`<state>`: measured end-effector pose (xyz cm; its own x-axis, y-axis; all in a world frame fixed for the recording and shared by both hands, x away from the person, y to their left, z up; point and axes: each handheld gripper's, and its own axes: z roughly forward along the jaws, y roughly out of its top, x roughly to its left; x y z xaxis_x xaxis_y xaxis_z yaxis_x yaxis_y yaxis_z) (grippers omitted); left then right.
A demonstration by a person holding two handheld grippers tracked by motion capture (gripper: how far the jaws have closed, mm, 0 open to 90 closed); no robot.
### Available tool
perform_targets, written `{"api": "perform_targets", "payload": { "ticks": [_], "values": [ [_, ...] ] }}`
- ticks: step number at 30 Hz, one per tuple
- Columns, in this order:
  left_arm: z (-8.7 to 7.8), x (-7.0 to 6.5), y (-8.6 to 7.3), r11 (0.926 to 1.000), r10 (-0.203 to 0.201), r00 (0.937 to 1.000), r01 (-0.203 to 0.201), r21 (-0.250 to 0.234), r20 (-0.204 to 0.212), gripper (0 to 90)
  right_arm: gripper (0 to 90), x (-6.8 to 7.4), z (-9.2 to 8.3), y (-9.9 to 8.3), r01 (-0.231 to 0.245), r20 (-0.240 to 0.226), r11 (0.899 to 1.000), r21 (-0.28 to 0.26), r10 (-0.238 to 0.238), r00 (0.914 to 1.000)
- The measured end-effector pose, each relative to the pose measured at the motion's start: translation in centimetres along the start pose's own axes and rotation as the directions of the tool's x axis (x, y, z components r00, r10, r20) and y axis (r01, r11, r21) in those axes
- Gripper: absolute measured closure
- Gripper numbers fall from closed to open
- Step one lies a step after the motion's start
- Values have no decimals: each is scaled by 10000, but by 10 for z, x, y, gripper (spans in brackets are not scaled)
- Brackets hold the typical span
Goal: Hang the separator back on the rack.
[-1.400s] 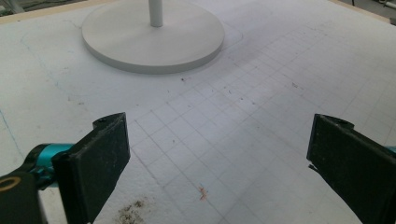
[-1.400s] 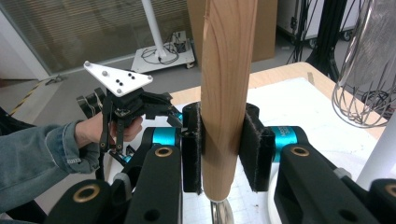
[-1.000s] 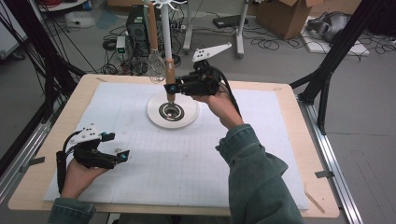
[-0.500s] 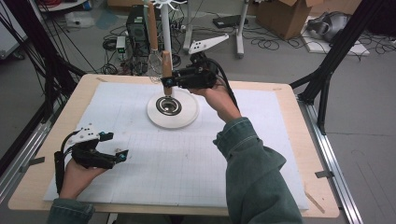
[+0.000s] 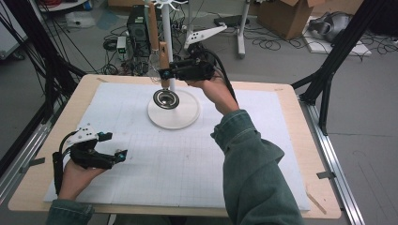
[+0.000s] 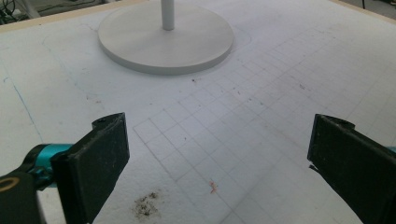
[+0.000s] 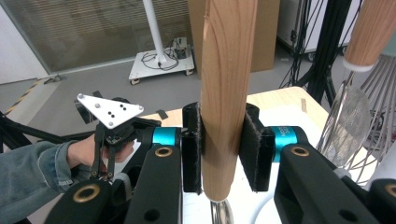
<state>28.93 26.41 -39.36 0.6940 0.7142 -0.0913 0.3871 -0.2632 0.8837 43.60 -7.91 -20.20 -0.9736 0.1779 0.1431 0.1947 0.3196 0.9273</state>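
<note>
A utensil with a wooden handle [image 5: 163, 54] and a round metal bowl [image 5: 167, 99] hangs upright over the white stand's round base [image 5: 184, 116], next to its pole [image 5: 166, 28]. My right gripper [image 5: 164, 73] is shut on that handle low down; in the right gripper view the handle [image 7: 227, 70] stands between both pads of the right gripper [image 7: 227, 149]. My left gripper [image 5: 115, 145] rests on the mat at the front left, open and empty. In the left gripper view the left gripper [image 6: 219, 158] has its jaws wide apart, facing the base [image 6: 163, 42].
A wooden-handled whisk [image 5: 153, 28] hangs from the stand's top rack beside the held utensil, and is close at the right in the right gripper view [image 7: 355, 116]. A white gridded mat [image 5: 187, 159] covers the wooden table. Cables, boxes and black frame legs surround the table.
My right gripper has risen with the utensil, lifting its metal bowl off the white base and up along the pole. The left gripper has stayed put.
</note>
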Motion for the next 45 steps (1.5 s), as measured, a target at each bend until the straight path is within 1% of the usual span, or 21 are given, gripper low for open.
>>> {"api": "perform_targets", "payload": {
  "ticks": [5, 10, 27, 36, 45],
  "values": [
    [-1, 1, 0, 10000, -48, 10000, 48, -15, 14, 60, 724, -2, 0, 7, 73, 44, 10000, 6, -73, 10000],
    [-3, 2, -1, 10000, -36, 10000, 36, -39, -65, 60, 725, -4, 1, 14, 97, 82, 9999, -25, -97, 9999],
    [-8, 6, -1, 9998, -94, 9998, 91, -165, -187, 60, 724, -11, 8, 36, 292, 170, 9995, 84, -293, 9994],
    [-9, 7, -1, 9998, -135, 9997, 131, -171, -189, 60, 724, -16, 6, 46, 287, 322, 9996, 37, -288, 9991],
    [-11, 9, -2, 9997, -141, 9996, 136, -195, -243, 60, 724, -21, 6, 57, 252, 486, 9996, 109, -257, 9985]
  ]
}}
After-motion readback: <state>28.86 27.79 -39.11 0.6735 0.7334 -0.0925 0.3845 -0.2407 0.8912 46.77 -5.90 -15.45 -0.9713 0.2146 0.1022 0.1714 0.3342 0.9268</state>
